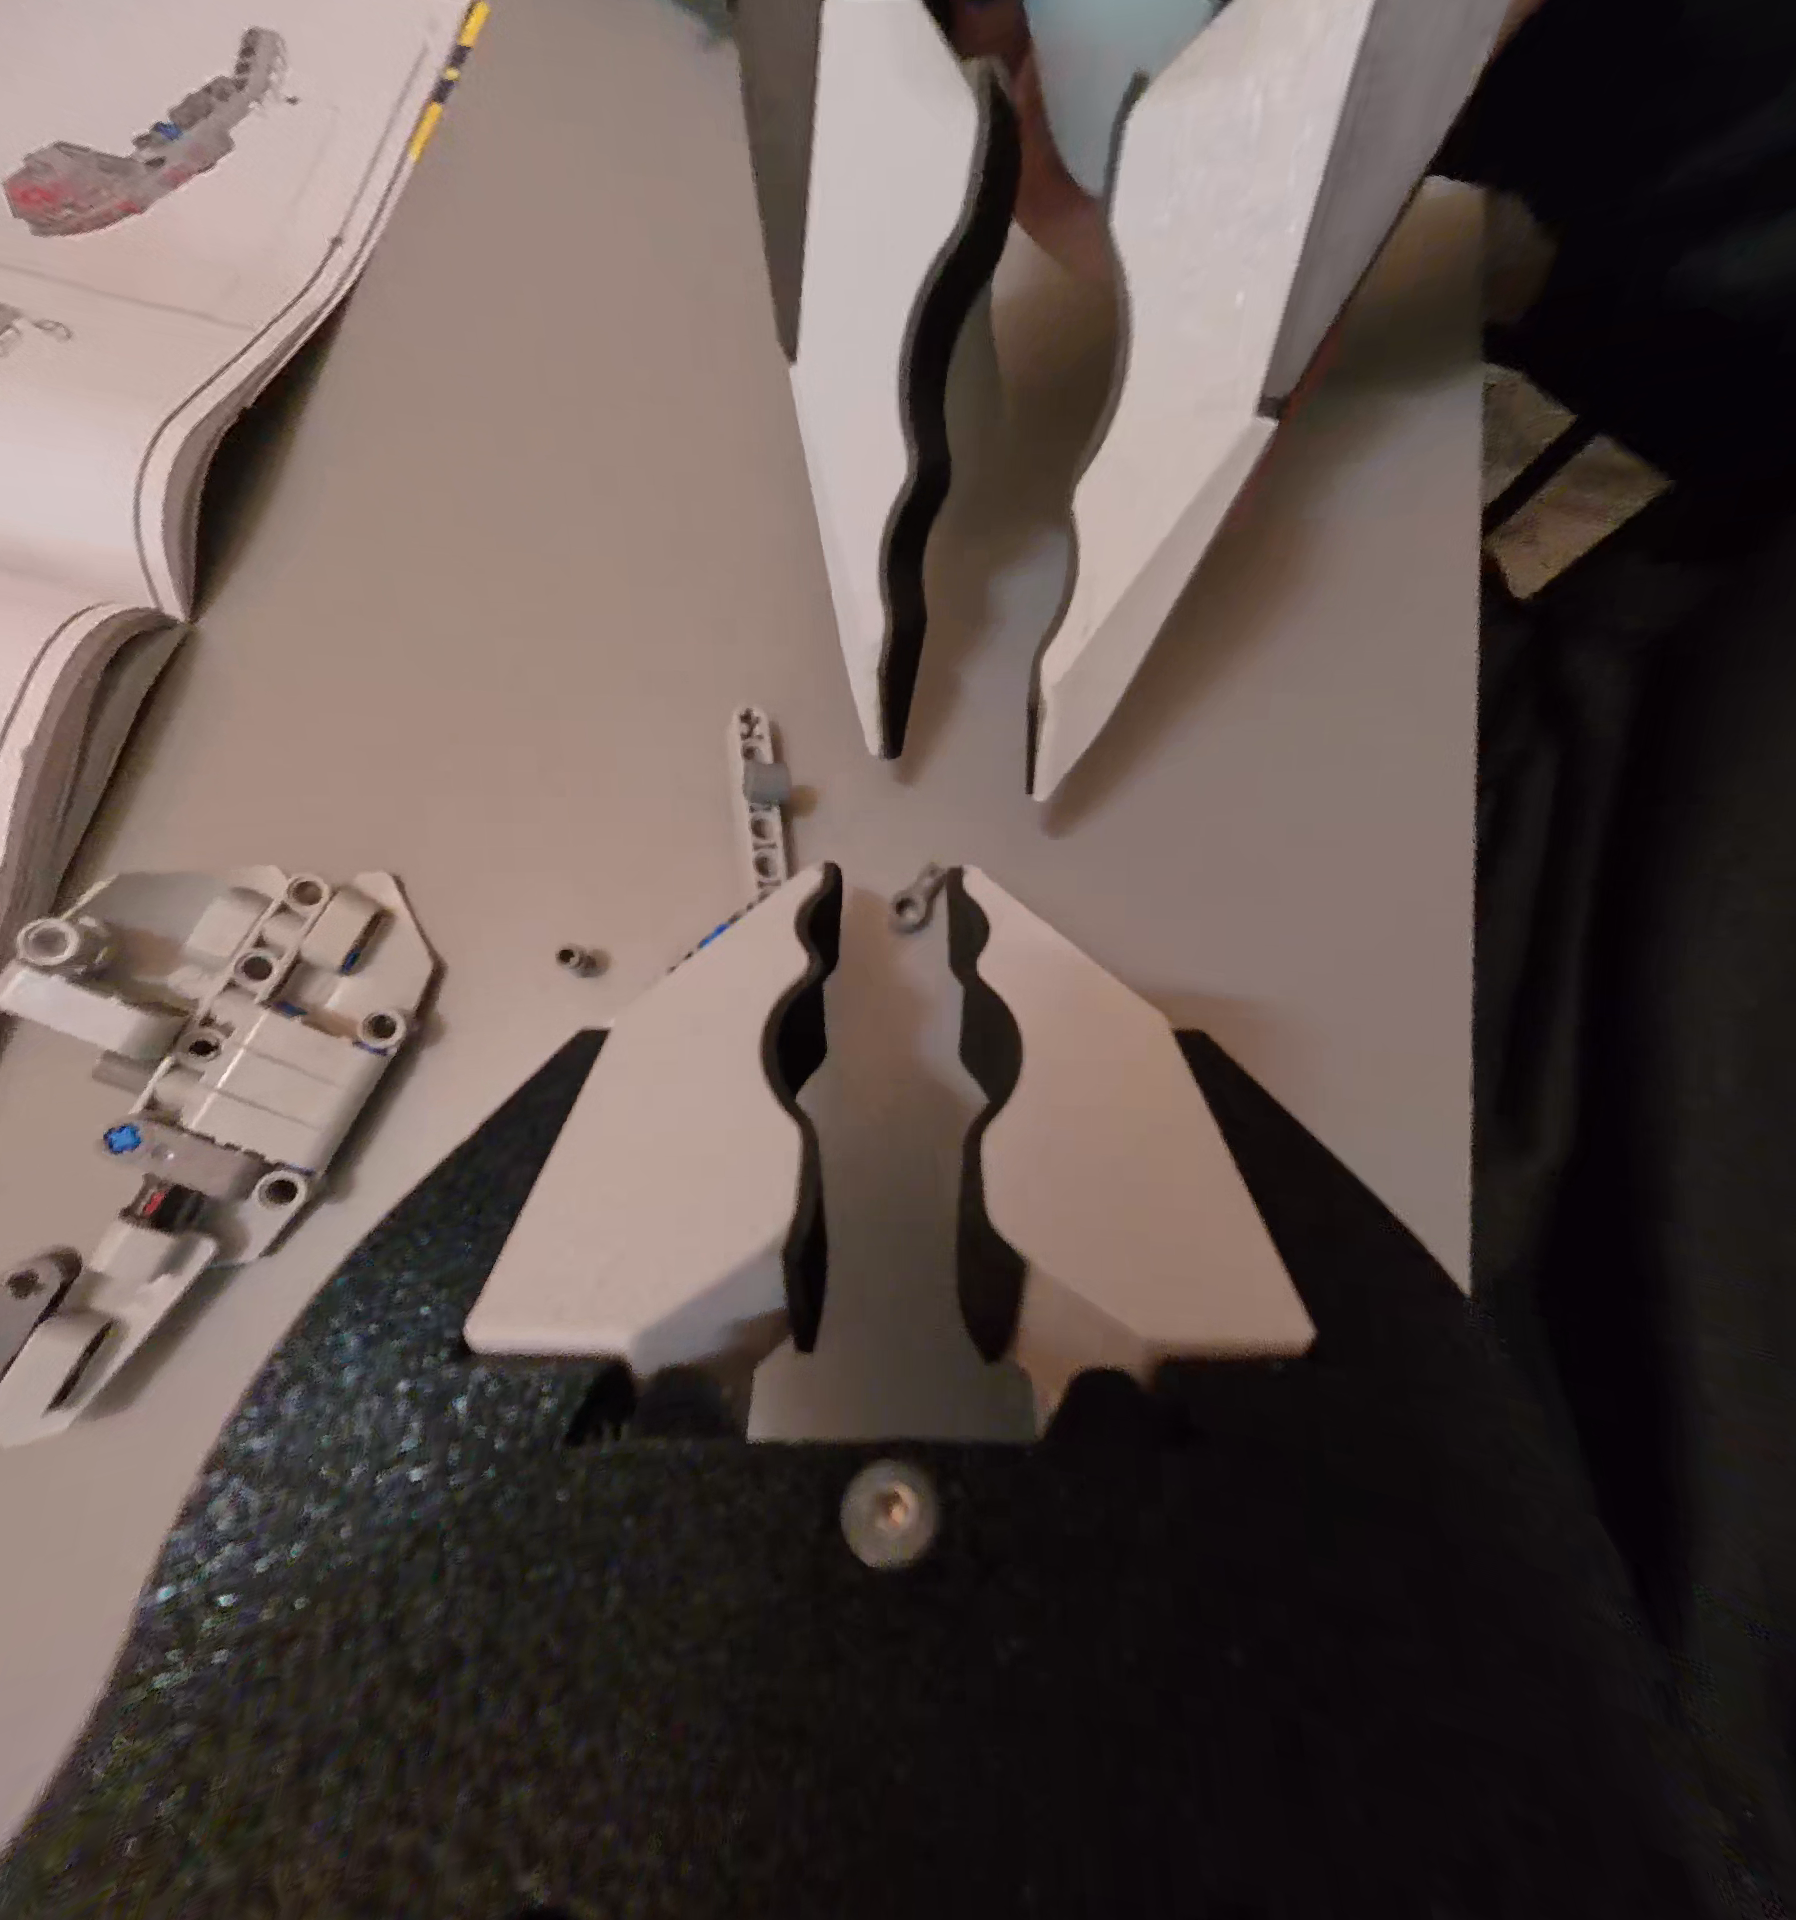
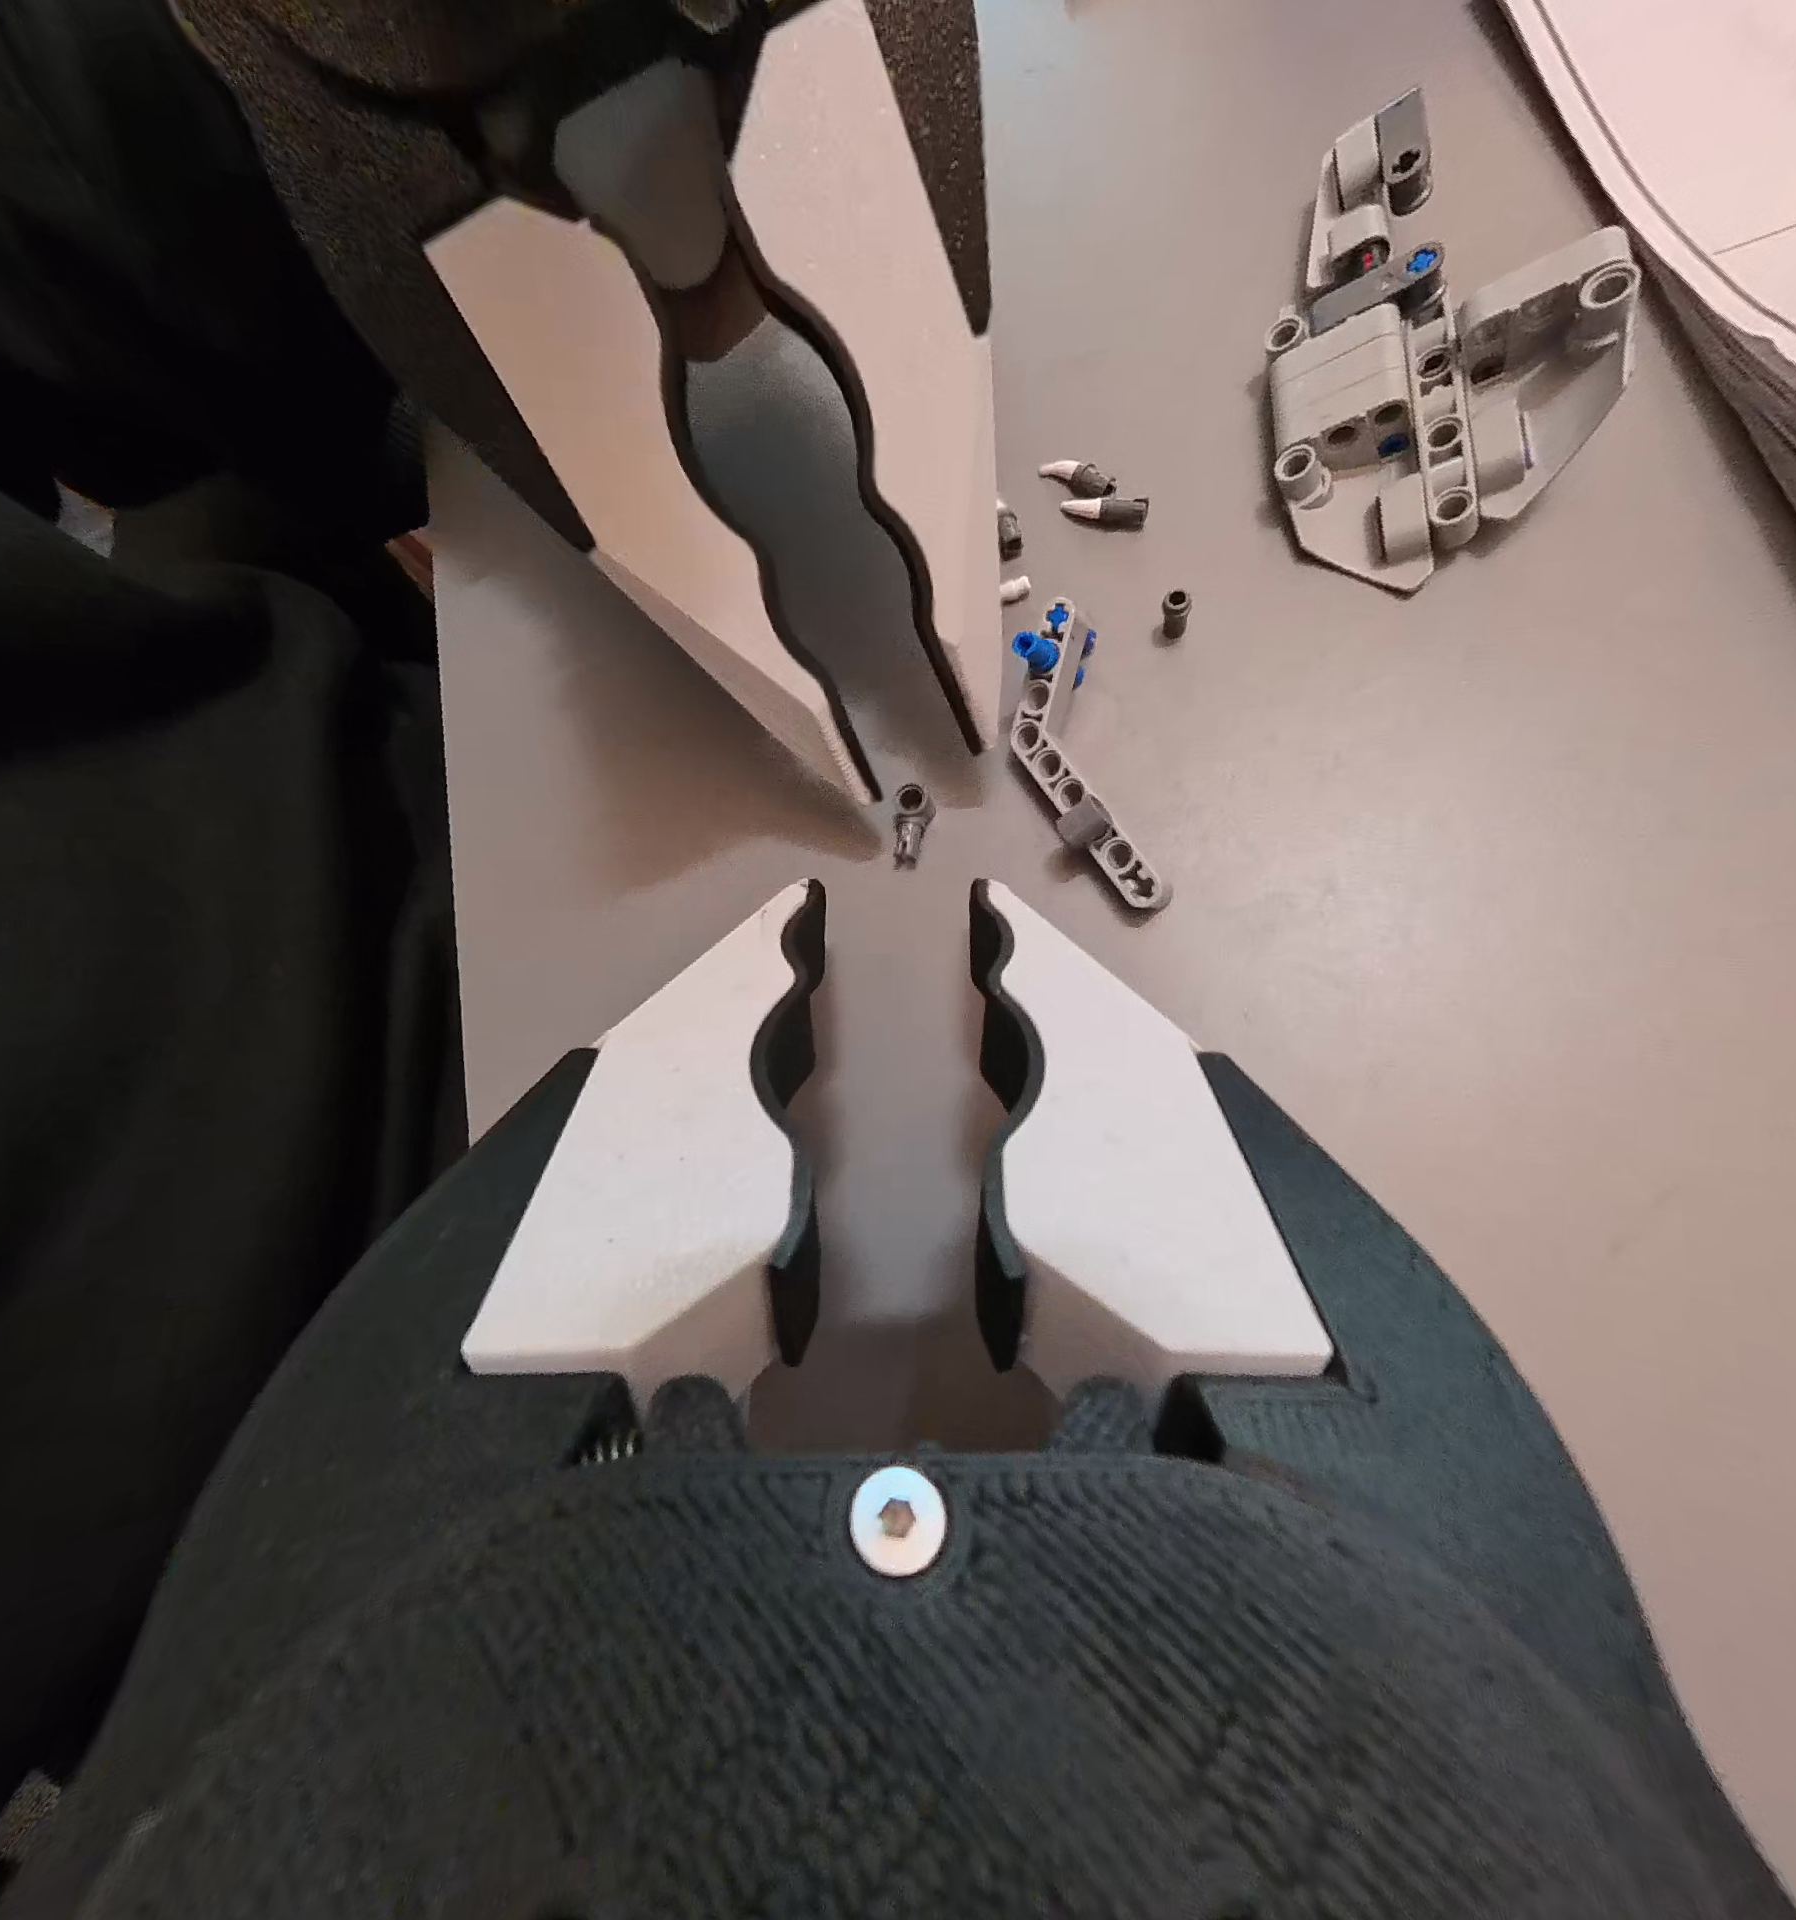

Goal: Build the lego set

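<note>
Left wrist view: left gripper [image 1: 892,875], fingers spread and empty, tips flanking a small grey connector pin [image 1: 917,898] on the table [image 1: 561,520]; right gripper [image 1: 961,769] opposite.

Right wrist view: right gripper [image 2: 894,883], fingers likewise spread and empty; pin [image 2: 909,816] just ahead, bent liftarm [image 2: 1076,774] beside it. Centre the tips on the pin before closing.

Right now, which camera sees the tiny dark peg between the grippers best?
The right wrist view: the tiny dark peg lies whole and sharp on the table. In the left wrist view the peg is smaller, close beside a finger.
</note>
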Action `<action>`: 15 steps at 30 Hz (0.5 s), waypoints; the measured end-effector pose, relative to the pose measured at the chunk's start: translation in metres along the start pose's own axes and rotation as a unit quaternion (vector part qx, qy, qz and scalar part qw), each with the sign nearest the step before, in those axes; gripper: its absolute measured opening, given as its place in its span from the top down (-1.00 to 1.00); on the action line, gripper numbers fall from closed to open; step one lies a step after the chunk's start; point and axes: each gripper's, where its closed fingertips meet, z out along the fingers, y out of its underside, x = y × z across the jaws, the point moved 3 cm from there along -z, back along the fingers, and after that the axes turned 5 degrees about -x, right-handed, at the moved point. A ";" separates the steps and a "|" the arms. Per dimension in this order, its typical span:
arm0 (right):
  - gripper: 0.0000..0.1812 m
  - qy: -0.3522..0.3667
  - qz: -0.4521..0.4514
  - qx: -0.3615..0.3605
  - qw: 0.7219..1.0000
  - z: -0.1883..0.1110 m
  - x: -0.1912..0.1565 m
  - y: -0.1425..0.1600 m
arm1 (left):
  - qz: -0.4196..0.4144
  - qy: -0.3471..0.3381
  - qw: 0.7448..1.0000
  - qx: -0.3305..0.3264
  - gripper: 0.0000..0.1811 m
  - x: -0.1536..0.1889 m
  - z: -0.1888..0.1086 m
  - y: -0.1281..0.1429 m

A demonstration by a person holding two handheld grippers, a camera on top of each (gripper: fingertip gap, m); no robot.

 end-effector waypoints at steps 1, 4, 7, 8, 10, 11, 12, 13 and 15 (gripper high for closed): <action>0.71 -0.001 0.001 -0.001 1.000 0.000 0.000 0.001 | 0.007 0.003 1.000 -0.004 0.81 0.002 0.000 0.000; 0.71 -0.009 0.002 -0.009 1.000 0.000 -0.002 0.003 | 0.047 -0.012 0.998 -0.038 0.89 0.003 0.006 0.006; 0.71 -0.013 0.002 -0.009 1.000 0.000 -0.003 0.004 | 0.071 -0.016 0.996 -0.048 0.96 0.004 0.011 0.009; 0.71 -0.016 0.005 -0.006 1.000 0.001 -0.003 0.003 | 0.080 -0.021 0.996 -0.041 0.96 0.004 0.011 0.007; 0.72 -0.020 0.013 -0.002 1.000 0.001 -0.003 0.003 | 0.123 -0.043 0.991 -0.034 0.96 0.004 0.009 0.005; 0.71 -0.021 0.017 0.000 1.000 0.001 -0.001 0.004 | 0.159 -0.063 0.985 -0.018 0.96 0.004 0.007 0.000; 0.70 -0.022 0.024 0.005 0.999 0.000 0.000 0.004 | 0.195 -0.097 0.976 0.004 0.96 0.004 0.002 -0.006; 0.68 -0.029 0.032 0.015 0.999 -0.001 0.002 0.003 | 0.236 -0.132 0.962 0.024 0.96 0.005 -0.004 -0.013; 0.68 -0.052 0.055 0.059 0.995 -0.006 0.004 -0.003 | 0.331 -0.202 0.920 0.057 0.96 0.009 -0.016 -0.026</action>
